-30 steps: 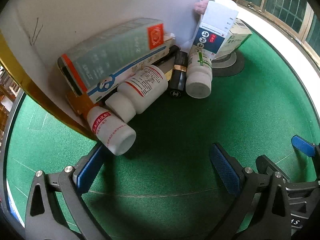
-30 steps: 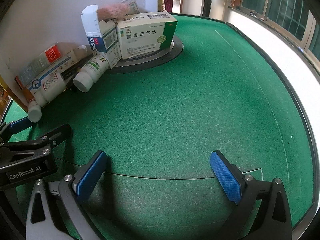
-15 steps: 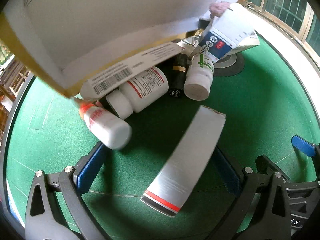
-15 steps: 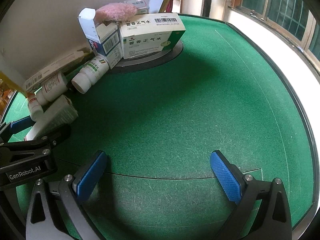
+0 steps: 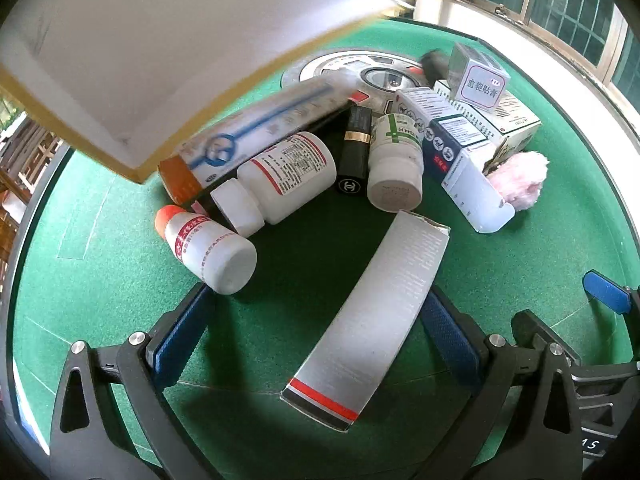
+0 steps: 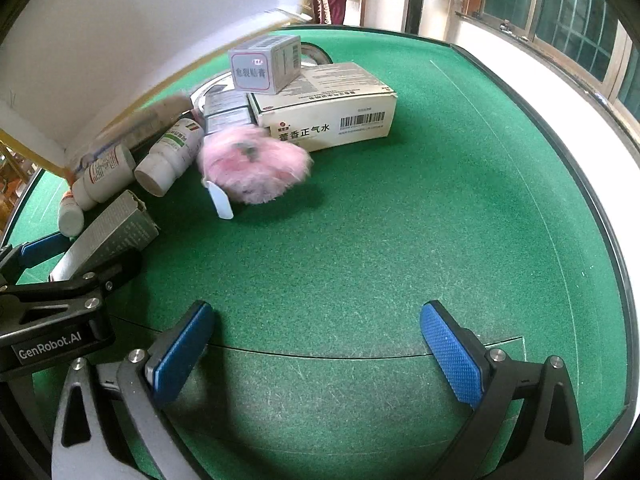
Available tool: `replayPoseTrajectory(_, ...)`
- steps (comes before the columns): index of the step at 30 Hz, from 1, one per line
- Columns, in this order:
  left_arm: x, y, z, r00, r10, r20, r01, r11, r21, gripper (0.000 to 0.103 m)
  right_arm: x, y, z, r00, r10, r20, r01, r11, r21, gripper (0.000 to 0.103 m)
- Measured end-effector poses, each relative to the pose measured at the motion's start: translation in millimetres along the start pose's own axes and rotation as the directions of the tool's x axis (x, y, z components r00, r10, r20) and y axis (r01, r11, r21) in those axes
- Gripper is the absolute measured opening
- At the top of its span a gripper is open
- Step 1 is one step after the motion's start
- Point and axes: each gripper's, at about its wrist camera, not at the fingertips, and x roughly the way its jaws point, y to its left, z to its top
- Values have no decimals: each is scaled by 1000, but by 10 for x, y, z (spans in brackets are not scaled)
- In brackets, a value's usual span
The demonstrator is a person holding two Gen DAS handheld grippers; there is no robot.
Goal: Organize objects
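Both grippers' fingers [image 5: 448, 336] [image 6: 448, 352] gape wide, empty; silver box [image 5: 372, 316] lies between the left pair

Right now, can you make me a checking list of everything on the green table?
Surface: green felt table, round metal plate set in it.
Job's things: silver box lying flat between the left gripper's fingers; three white bottles on their sides; black lipstick; long tube box; big white box with a small grey box on top; open blue-white carton.
Clutter: pink puff, blurred.
Grippers: left gripper open; right gripper open, empty.
Cables: nothing seen.
Surroundings: white board overhead, windows.
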Motion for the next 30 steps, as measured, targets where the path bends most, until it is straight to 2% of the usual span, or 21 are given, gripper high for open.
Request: replayPoseTrajectory(30,18,38,57,1000,2,1,-2,1000,2,103,-32,-12,3,1000,0,0,0,1000,0,103)
